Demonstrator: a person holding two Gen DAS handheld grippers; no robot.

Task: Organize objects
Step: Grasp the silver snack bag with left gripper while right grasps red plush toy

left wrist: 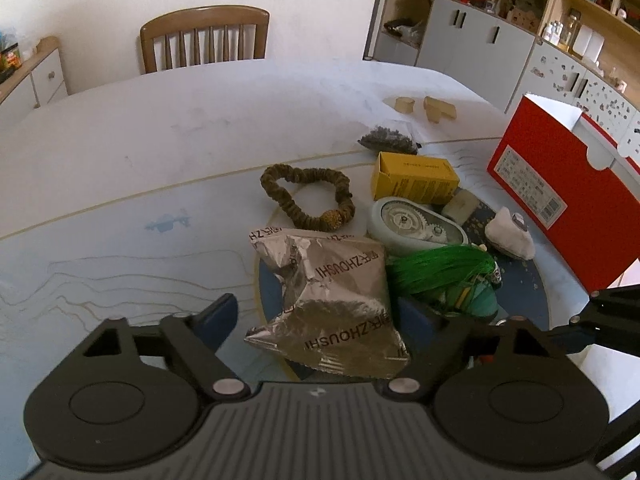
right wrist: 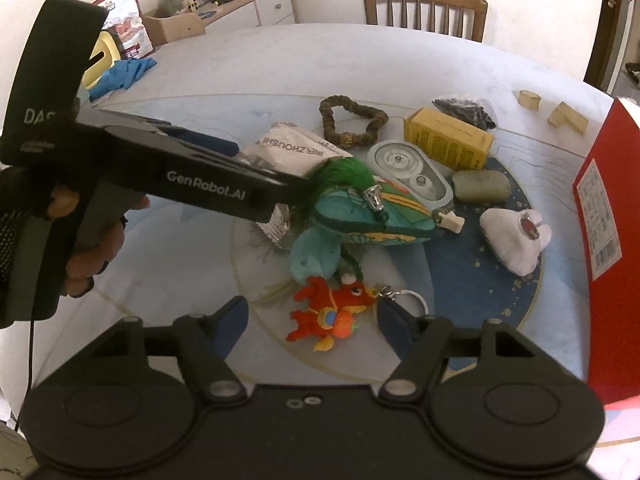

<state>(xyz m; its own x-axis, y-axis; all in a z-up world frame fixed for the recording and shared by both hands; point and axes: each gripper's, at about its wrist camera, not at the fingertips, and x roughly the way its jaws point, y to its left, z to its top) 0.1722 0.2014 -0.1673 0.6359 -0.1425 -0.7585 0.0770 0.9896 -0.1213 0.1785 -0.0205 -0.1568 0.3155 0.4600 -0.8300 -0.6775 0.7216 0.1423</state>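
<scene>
A crumpled silver foil packet [left wrist: 336, 296] lies between the blue-padded fingers of my left gripper [left wrist: 316, 304]. The jaws stand wide, and a gap shows at the left pad. In the right wrist view the same gripper [right wrist: 272, 164] reaches in from the left over the packet [right wrist: 296, 148], with a hand on its grip. My right gripper [right wrist: 311, 306] is open around a small red and orange toy keychain [right wrist: 328, 312]. Its right finger [right wrist: 394, 324] is close to the toy's head, and the left one stands apart.
On the round mat lie a green tasselled fish plush [right wrist: 372, 220], a gear toy [right wrist: 408, 168], a yellow box [right wrist: 448, 140], a bead bracelet [right wrist: 352, 120], a white plush [right wrist: 514, 236] and a greenish stone [right wrist: 482, 186]. A red box [right wrist: 608, 232] stands at the right. Blue gloves [right wrist: 120, 74] lie far left.
</scene>
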